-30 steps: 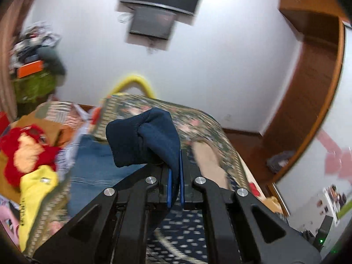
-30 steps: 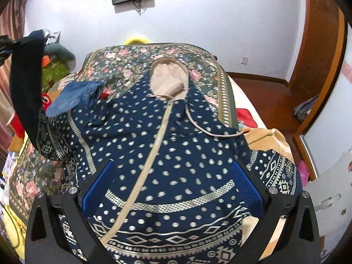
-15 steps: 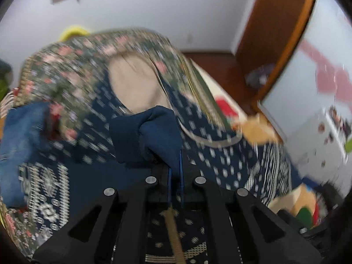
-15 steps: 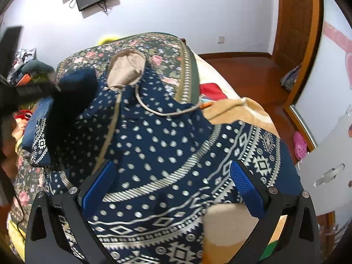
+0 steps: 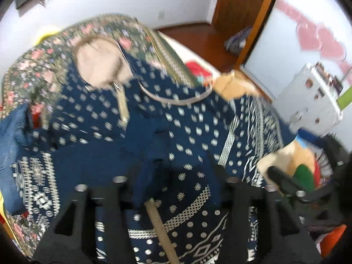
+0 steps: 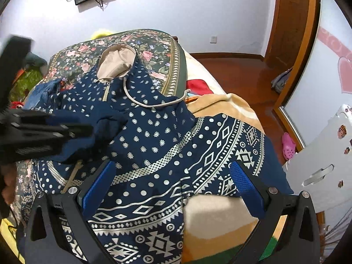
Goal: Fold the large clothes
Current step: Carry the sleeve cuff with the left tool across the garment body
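Navy hoodie (image 6: pixel 154 132) spread front-up across the bed, both claws over it.

On the left, the left gripper (image 5: pixel 176 173) has just been parting its jaws; the plain navy sleeve (image 6: pixel 105 127) lies folded in over the chest just ahead of its fingers, no longer pinched. Further right, the beige-lined hood (image 6: pixel 115 62) rests on the floral bedspread (image 6: pixel 154 44), and the right gripper (image 6: pixel 171 182) hangs wide open above the patterned hem, gripping nothing.
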### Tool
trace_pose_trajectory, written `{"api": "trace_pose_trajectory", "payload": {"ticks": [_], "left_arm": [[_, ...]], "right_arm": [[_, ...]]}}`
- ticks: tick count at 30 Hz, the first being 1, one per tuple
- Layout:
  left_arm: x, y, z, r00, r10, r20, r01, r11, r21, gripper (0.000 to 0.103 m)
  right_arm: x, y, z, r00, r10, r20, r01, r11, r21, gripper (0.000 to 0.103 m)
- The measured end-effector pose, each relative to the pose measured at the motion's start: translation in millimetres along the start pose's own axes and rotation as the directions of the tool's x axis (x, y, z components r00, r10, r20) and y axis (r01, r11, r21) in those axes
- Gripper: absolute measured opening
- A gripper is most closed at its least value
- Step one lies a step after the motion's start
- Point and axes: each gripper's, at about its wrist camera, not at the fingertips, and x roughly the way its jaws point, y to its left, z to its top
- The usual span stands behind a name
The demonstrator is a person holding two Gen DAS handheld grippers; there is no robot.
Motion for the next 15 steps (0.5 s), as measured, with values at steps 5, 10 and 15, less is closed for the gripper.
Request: {"api": "trace_pose_trajectory", "payload": {"ticks": [5, 10, 15], "left_arm": [[-51.9, 27.9, -2.0, 0.994, 0.034, 0.100, -0.031, 0.999, -0.027, 0.061], [-84.3, 79.7, -27.4, 0.981, 0.128, 0.142, -0.114, 0.988, -0.104, 0.067], [-81.9, 138.1, -73.9, 0.967, 0.244, 0.070, -0.228, 0.956, -0.182, 0.067]], "right_arm": [[-3.9, 16.7, 6.9, 1.000, 0.007, 0.013, -0.007, 0.999, -0.040, 0.103], [0.9, 44.6, 13.8, 1.000, 0.023, 0.015, -0.021, 0.993, -0.118, 0.103], [18.7, 78.0, 22.1, 0.999, 0.040, -0.002, -0.040, 0.978, -0.206, 0.103]]}}
